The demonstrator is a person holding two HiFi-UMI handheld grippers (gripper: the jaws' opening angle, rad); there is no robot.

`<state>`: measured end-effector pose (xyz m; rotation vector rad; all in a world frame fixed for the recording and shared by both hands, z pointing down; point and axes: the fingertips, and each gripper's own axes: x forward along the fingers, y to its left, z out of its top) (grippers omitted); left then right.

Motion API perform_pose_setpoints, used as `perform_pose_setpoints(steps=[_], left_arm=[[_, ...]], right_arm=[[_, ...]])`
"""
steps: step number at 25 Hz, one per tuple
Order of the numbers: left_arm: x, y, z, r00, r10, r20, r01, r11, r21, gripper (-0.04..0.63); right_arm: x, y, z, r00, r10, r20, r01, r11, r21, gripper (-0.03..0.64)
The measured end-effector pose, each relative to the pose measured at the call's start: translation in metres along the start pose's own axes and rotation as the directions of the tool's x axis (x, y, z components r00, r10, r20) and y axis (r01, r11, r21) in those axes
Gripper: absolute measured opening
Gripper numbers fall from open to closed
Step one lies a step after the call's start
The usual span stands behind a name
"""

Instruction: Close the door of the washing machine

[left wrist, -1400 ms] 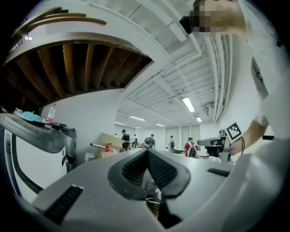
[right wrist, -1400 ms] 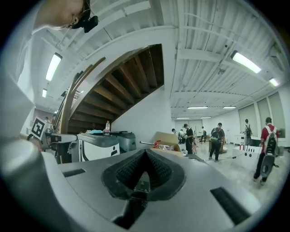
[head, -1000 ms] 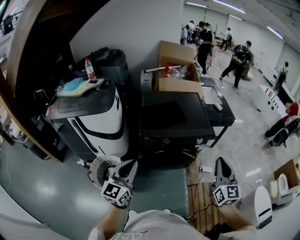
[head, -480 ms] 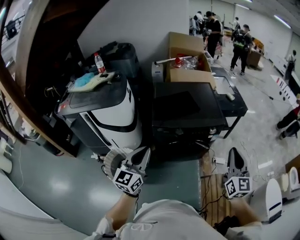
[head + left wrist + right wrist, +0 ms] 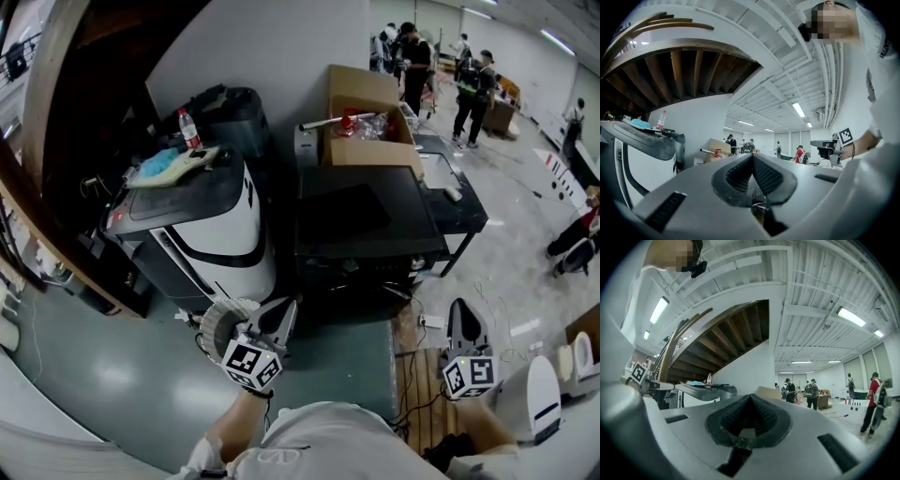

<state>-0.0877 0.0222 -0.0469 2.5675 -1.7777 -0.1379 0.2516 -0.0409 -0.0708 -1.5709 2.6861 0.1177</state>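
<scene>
Over the last second almost nothing changed with your hands: only your head swung a little, so the room slid sideways in the head view. Your left gripper (image 5: 281, 311) stayed low and level with its jaws pressed together on nothing, as its own view showed (image 5: 752, 157). Your right gripper (image 5: 459, 314) likewise kept still, closed and empty (image 5: 750, 397). The washing machine (image 5: 220, 234) stood just ahead and to the left of your left gripper, close to its tips but not touching them, and well off to the left of your right one. Its dark top lay flat, with a bottle (image 5: 188, 128) and a blue cloth (image 5: 155, 167) resting on it, and no door could be seen hanging open on the white front that faced you. A black table (image 5: 366, 225) sat straight ahead, between the two grippers. By my reading, the stillness fitted two cases: the door was already shut and your hands had drawn back, or it was on a side these views did not show.
</scene>
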Motion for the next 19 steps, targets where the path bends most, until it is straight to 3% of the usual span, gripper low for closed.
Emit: perform_pose_setpoints(steps=[19], left_arm=[[0.01,-0.004,-0.013,1.0,-0.023,-0.012,0.022,0.999,-0.03,0.003]], right_arm=[[0.004,-0.007,-0.001,1.0,-0.009,-0.015,0.009,1.0,-0.015,0.009]])
